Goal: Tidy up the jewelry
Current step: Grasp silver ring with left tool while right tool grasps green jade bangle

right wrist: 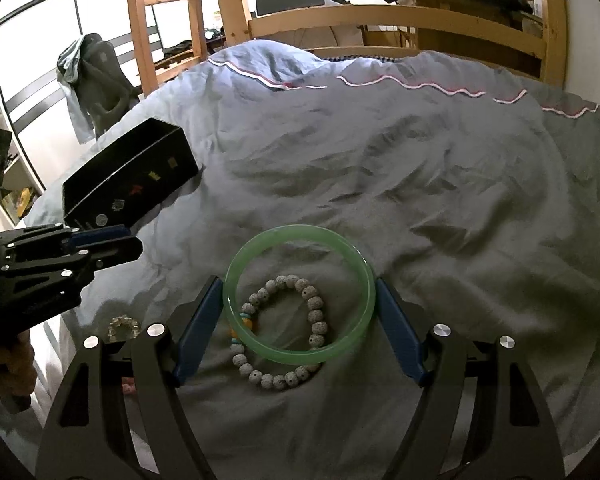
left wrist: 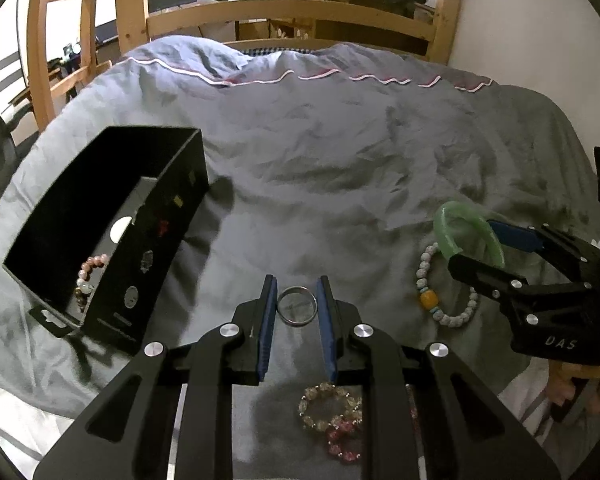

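Left claw (left wrist: 297,286) clamped on a metal ring (left wrist: 296,305), pads touching both sides, above the grey duvet (left wrist: 340,168) on the bed. Ahead and to its left, a black box (left wrist: 100,216) with a beaded bracelet (left wrist: 87,276) inside. Behind its fingertips, a clear bead bracelet (left wrist: 324,404) touching a pink bead bracelet (left wrist: 342,438). Right claw (right wrist: 299,286) gripping a green bangle (right wrist: 300,296) by its two sides, raised over a white bead bracelet (right wrist: 296,332) lying on the duvet directly beneath.
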Available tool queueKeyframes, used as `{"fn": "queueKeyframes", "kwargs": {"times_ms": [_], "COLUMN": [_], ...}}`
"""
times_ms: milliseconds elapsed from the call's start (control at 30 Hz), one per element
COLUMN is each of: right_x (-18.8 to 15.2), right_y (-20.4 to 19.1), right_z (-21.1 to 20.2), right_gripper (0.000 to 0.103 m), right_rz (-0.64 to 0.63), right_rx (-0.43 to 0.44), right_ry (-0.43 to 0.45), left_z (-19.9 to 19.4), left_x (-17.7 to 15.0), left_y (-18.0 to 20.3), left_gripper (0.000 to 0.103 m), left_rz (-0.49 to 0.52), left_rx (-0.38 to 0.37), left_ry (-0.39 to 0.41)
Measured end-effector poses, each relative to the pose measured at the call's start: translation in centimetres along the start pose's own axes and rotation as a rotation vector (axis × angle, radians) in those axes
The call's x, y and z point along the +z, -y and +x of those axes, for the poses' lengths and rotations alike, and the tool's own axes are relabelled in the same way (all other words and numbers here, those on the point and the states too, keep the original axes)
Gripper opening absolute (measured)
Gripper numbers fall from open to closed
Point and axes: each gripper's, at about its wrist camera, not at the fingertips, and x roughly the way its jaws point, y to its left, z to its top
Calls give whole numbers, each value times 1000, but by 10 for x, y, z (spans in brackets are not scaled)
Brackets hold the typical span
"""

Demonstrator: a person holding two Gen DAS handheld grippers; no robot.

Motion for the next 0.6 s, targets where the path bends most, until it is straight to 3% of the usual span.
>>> {"fn": "queueKeyframes", "kwargs": {"times_ms": [600], "right_x": [16], "right_y": [-23], "right_z": [-48], "right_gripper": [75], "right_rz": [-51], "right_rx": [-38], "right_ry": [69], "left_z": [-51], "left_x": [3], "left_y": [-4], "left_gripper": [20], "left_rz": [-17], "left_rx": [41], "left_ry": [69]}}
